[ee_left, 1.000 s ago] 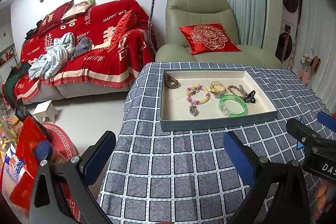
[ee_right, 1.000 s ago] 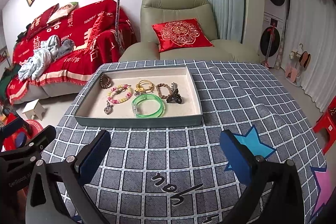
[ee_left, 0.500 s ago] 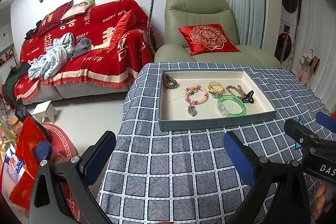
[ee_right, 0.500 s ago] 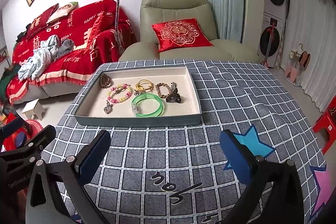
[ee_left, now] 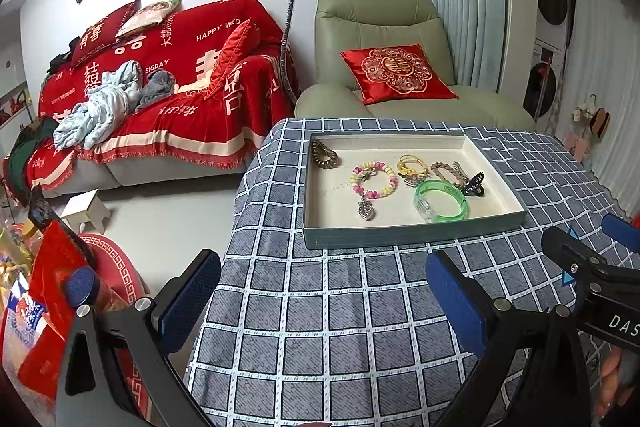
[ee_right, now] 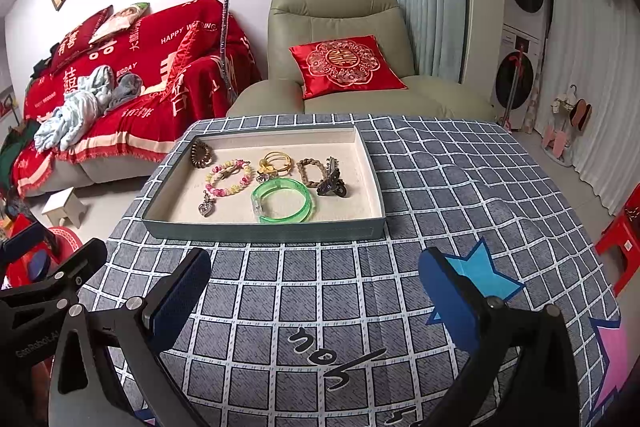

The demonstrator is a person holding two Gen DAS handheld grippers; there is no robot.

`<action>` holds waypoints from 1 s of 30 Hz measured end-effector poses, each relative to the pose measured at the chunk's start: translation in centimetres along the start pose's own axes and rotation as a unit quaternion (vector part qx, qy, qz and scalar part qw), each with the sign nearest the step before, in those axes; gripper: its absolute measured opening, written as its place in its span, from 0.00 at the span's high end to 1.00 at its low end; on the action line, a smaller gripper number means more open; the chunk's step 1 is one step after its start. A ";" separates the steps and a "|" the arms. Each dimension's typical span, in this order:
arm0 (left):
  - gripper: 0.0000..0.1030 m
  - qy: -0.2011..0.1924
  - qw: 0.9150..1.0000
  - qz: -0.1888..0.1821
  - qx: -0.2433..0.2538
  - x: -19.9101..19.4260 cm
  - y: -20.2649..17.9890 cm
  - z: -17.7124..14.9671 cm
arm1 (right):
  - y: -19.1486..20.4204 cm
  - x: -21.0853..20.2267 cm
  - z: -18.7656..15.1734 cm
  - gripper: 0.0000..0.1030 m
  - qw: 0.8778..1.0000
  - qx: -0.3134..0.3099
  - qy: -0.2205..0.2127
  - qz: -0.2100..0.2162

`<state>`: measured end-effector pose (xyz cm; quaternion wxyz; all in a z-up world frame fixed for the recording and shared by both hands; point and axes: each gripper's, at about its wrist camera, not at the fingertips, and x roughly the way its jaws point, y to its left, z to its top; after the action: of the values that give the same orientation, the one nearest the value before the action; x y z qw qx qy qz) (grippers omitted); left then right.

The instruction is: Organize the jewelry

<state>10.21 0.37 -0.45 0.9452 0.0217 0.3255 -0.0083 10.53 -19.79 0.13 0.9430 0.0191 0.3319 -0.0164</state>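
One blue star [ee_right: 476, 275], right-wrist view only, near tray [ee_right: 264, 229].

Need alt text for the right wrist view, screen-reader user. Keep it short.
An open right gripper hovers empty over a grey checked tablecloth, facing a shallow tray of jewelry: a green bangle, a pastel bead bracelet, gold rings, a brown braided bracelet and a dark hair clip. The left gripper shows at the left edge.

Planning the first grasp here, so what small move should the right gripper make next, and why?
Probably ease the right gripper forward toward the tray. Its jaws are open and empty over bare tablecloth, short of the tray, and the green bangle lies nearest the front wall.
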 end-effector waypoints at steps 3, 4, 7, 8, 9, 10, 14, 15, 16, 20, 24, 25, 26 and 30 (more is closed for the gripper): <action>0.00 0.000 1.000 0.000 0.000 0.0 0.0 0.0 | 0.0 0.0 0.0 0.00 1.000 -0.001 0.000 -0.001; 0.00 0.000 1.000 0.000 0.000 0.0 0.0 0.0 | 0.0 0.0 0.0 0.00 1.000 -0.001 0.000 -0.001; 0.00 0.000 1.000 0.001 0.000 0.0 0.0 0.0 | 0.0 0.0 0.0 0.00 1.000 0.001 0.000 0.000; 0.00 0.000 1.000 0.001 -0.001 0.0 0.0 0.0 | 0.1 0.0 0.0 0.00 1.000 0.000 0.000 0.000; 0.00 0.000 1.000 0.000 -0.001 0.0 0.0 0.0 | 0.1 -0.1 0.0 0.00 1.000 0.000 0.000 0.000; 0.00 0.000 1.000 0.001 -0.001 0.0 0.0 0.0 | 0.1 0.0 0.0 0.00 1.000 0.000 0.000 -0.001; 0.00 0.000 1.000 0.000 0.000 0.0 0.0 0.0 | 0.1 -0.1 0.0 0.00 1.000 0.000 0.000 -0.001; 0.00 0.001 1.000 0.001 0.000 0.0 0.0 -0.1 | 0.1 0.0 0.0 0.00 1.000 0.000 0.000 -0.001; 0.00 0.001 1.000 0.001 0.000 0.0 0.0 -0.1 | 0.1 -0.1 0.0 0.00 1.000 0.001 0.000 0.000; 0.00 0.000 1.000 -0.001 0.002 0.1 0.0 -0.2 | 0.1 -0.1 0.0 0.00 1.000 0.000 0.001 0.000; 0.00 0.002 1.000 -0.001 0.001 0.1 0.0 -0.2 | 0.1 -0.1 0.0 0.00 1.000 0.000 0.000 0.000; 0.00 0.002 1.000 -0.001 0.001 0.1 0.0 -0.3 | 0.1 -0.1 0.0 0.00 1.000 0.000 0.000 0.000; 0.00 0.002 1.000 -0.001 0.001 0.1 0.0 -0.3 | 0.1 -0.1 0.0 0.00 1.000 0.000 0.000 0.000; 0.00 0.002 1.000 -0.001 0.000 0.1 0.0 -0.3 | 0.1 -0.1 0.0 0.00 1.000 0.000 0.001 0.000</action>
<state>10.15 0.34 -0.76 0.9445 0.0210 0.3278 -0.0095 10.45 -19.69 0.20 0.9428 0.0187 0.3324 -0.0166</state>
